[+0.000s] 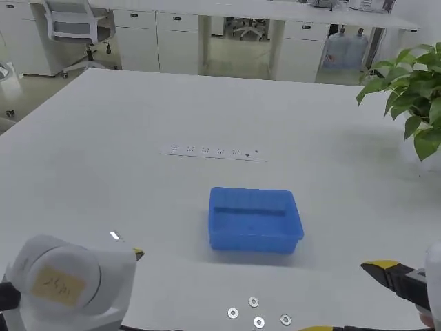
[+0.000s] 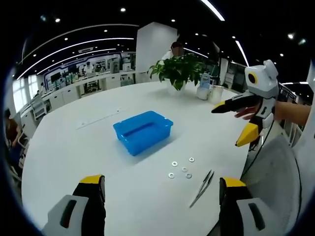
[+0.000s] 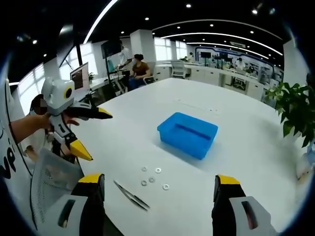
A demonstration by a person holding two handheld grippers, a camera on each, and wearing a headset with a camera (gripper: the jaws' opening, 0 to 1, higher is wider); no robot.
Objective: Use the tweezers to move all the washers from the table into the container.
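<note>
Several small metal washers (image 1: pixel 253 302) lie close together on the white table (image 1: pixel 103 158), just in front of the blue container (image 1: pixel 255 219). A pair of tweezers (image 2: pixel 202 188) lies on the table beside the washers (image 2: pixel 180 167), nearer to me. My left gripper (image 2: pixel 160 191) is held open above the table's near edge with nothing between its jaws. My right gripper (image 3: pixel 158 187) is also open and holds nothing. Both are raised off the table, the left gripper (image 3: pixel 101 137) to the left of the washers (image 3: pixel 152 177) and the right gripper (image 2: pixel 225 128) to their right. The container (image 2: pixel 142 130) looks hollow and bare inside.
A row of flush power sockets (image 1: pixel 210 152) sits in the table beyond the container. A potted plant (image 1: pixel 413 96) stands at the far right. An office chair (image 1: pixel 76 27) and cabinets stand past the table. A person (image 3: pixel 138 69) sits at a distant desk.
</note>
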